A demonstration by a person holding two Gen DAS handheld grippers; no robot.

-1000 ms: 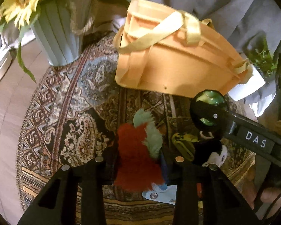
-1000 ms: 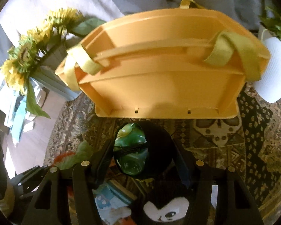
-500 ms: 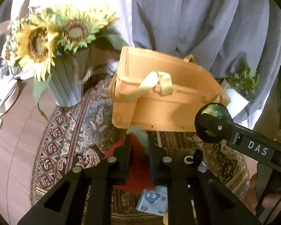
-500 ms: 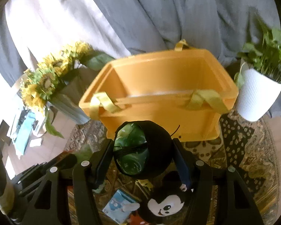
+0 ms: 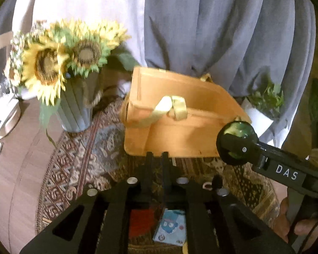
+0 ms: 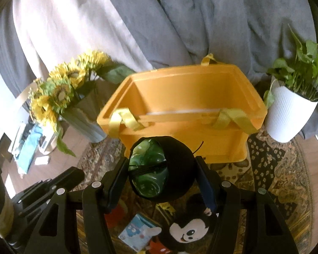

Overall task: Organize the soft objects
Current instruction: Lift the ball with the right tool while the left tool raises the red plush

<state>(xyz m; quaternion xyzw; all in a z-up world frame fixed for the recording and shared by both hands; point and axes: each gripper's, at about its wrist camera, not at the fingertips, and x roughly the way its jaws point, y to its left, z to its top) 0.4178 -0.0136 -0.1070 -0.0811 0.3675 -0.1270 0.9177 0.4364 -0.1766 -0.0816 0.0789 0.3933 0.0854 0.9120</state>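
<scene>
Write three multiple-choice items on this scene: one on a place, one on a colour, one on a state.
1. In the right wrist view, the white plant pot stands where, relative to the orange bin?
A. Left of it
B. Right of it
C. Inside it

2. What colour are the bin's straps?
A. Blue
B. Red
C. Yellow

3. What is the right claw doing?
A. Standing open on nothing
B. Gripping the black-and-green ball
C. Gripping a sunflower

Key: 1 B, the pot sits beside the bin's right end; 2 C, both straps are pale yellow; 3 B, both fingers press on the ball's sides.
</scene>
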